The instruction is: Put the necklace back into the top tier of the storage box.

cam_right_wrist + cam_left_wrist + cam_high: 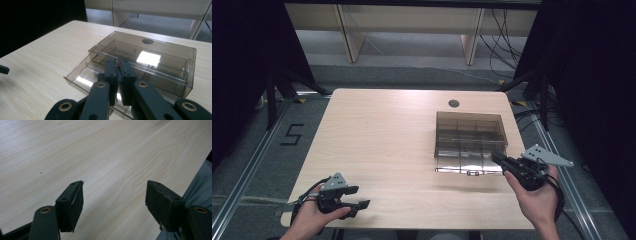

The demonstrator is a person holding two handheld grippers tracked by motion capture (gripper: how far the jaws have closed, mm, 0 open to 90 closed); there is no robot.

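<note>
A smoky clear plastic box with inner dividers lies on the right half of the pale wooden table, its lid down. My right gripper sits at the box's near right corner. In the right gripper view its jaws are pressed together over the box, with a tiny reddish bit showing between the tips. My left gripper rests low at the table's near left corner. Its jaws stand wide apart with nothing between them, above bare wood.
A round cable hole sits in the table behind the box. Black frame posts and curtains flank the table, and cables run on the floor at the far right. Grey cloth hangs past the table's near edge.
</note>
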